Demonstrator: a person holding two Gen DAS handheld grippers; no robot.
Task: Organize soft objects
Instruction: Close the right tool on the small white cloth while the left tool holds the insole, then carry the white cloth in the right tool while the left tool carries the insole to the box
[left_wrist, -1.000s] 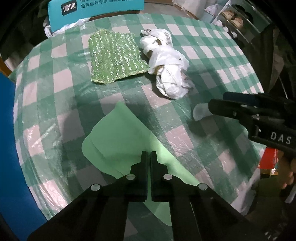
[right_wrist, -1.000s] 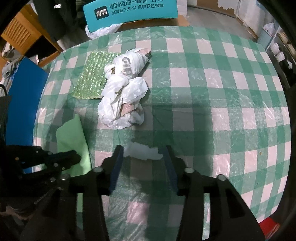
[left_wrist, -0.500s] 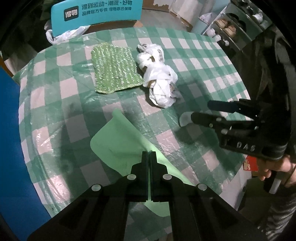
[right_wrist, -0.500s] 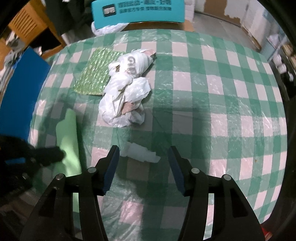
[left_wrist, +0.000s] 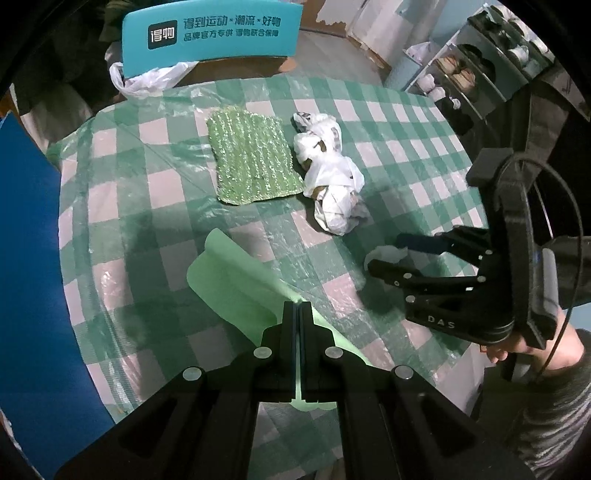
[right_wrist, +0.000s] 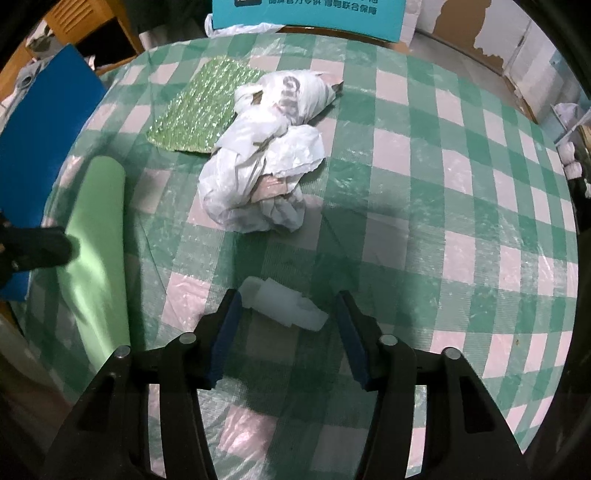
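Note:
My left gripper (left_wrist: 297, 306) is shut on an edge of a light green cloth (left_wrist: 236, 284), which hangs from it down to the checked table (left_wrist: 147, 206); the cloth (right_wrist: 98, 236) also shows at the left of the right wrist view. My right gripper (right_wrist: 288, 306) points down over a small white tissue scrap (right_wrist: 284, 304), its jaws closing. The scrap lies between the blue pads, which are not pressing on it. In the left wrist view the right gripper (left_wrist: 386, 251) straddles that scrap (left_wrist: 376, 255). Farther back lie a sparkly green knitted cloth (left_wrist: 253, 158) and a knotted white plastic bag (left_wrist: 332, 177).
A teal sign with white lettering (left_wrist: 214, 33) stands behind the table, with a loose plastic bag under it. A blue board (left_wrist: 26, 258) lines the left side. Shelves (left_wrist: 480, 66) stand at the back right. A person's hand (left_wrist: 517, 347) holds the right gripper.
The left gripper has risen, pulling the light green cloth up with it. The right gripper has rolled and sunk over the tissue scrap, and its jaws have narrowed.

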